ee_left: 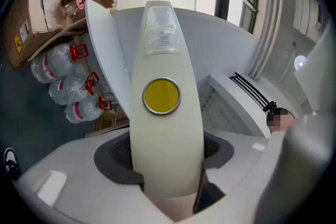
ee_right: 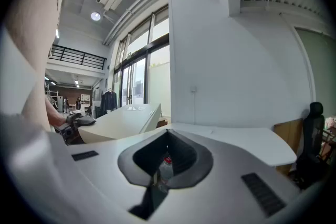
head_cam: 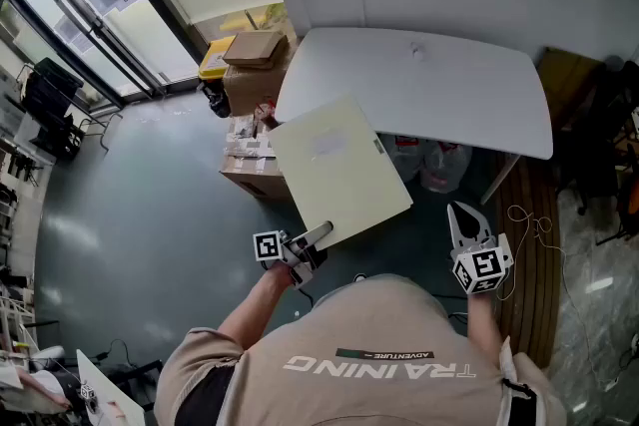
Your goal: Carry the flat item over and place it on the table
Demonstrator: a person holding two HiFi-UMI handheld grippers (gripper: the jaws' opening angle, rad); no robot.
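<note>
Left tongs (head_cam: 321,234): forearm (head_cam: 255,306) reaching forward, roughly level, jaws clamped on the near edge of the board (head_cam: 339,170). Right tongs (head_cam: 459,213): held out beside the torso, pointing forward, jaws together, empty.

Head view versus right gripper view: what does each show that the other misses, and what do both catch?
Only the head view: the cardboard boxes beside the white table, and the right gripper's marker cube. Only the right gripper view: the ceiling lights and a railed balcony. Both: that table, the cream board clamped at its edge in the left tongs, and the right tongs shut on nothing.
</note>
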